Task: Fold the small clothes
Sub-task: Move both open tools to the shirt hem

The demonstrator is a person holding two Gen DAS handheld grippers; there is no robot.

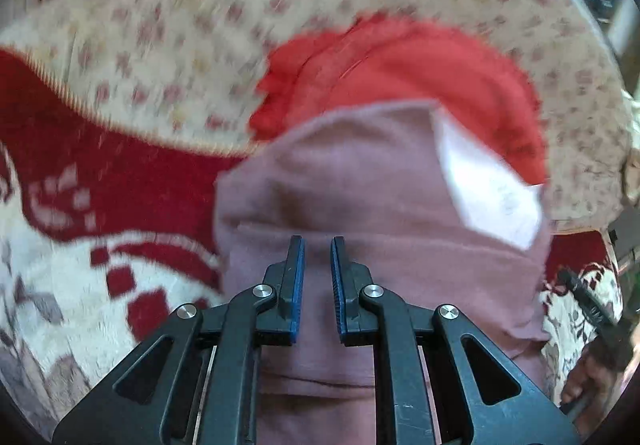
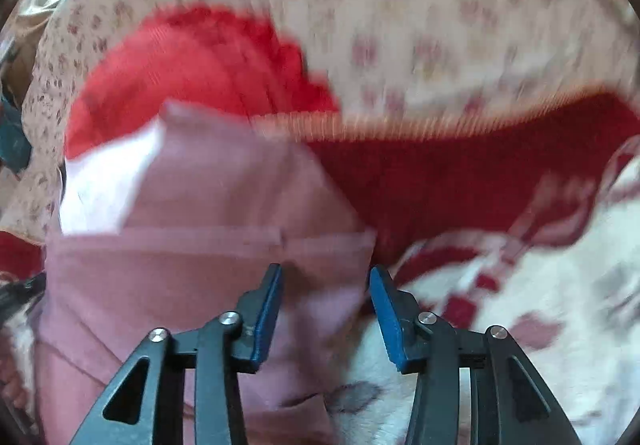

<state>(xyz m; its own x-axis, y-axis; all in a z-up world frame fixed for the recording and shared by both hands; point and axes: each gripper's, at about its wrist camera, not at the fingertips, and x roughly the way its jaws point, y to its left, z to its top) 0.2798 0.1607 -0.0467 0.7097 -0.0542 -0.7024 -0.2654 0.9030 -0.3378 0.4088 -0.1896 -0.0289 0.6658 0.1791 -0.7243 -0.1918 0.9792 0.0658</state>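
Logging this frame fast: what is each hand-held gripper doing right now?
Left hand-held gripper: open, narrow gap, over the mauve garment, holding nothing.
Right hand-held gripper: open wide at the garment's edge, holding nothing.

No legible text; white tag (image 1: 492, 189) markings too blurred.

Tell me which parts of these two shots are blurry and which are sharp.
Left wrist view: the left gripper is crisp, the floral sheet smeared by motion. Right wrist view: the right gripper is sharp, the pink garment and patterned blanket blurred; fisheye bends both edges.
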